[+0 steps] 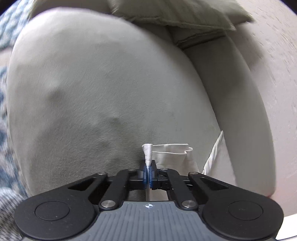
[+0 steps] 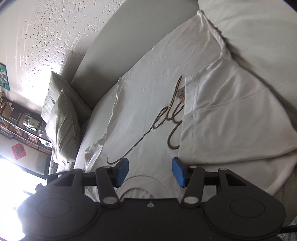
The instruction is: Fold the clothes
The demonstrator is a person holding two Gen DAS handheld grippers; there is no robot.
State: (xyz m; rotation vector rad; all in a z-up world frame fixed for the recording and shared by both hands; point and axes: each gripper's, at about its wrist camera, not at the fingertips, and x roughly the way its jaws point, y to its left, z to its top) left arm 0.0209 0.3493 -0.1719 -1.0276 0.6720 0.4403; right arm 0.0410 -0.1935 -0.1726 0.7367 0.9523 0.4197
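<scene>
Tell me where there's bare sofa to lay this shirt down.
Free: the wide grey cushion ahead of the left gripper, up to the pillow. Crowded: the white shirt fills the seat under the right gripper.

The white T-shirt [image 2: 148, 103] carries a dark brown cursive script across its front, and its folded-over sleeve on the right is the same plain white with pale stitching. It lies on a light grey sofa cushion [image 1: 104, 89], with pale sage-green pillows [image 2: 63, 118] at the far left and a blue-and-white patterned rug [image 1: 3, 103] at the left edge. Both grippers are black with blue pads [image 2: 123, 171], and the wall [image 2: 48, 37] behind is off-white and speckled, bearing a red square paper [image 2: 19, 151].
</scene>
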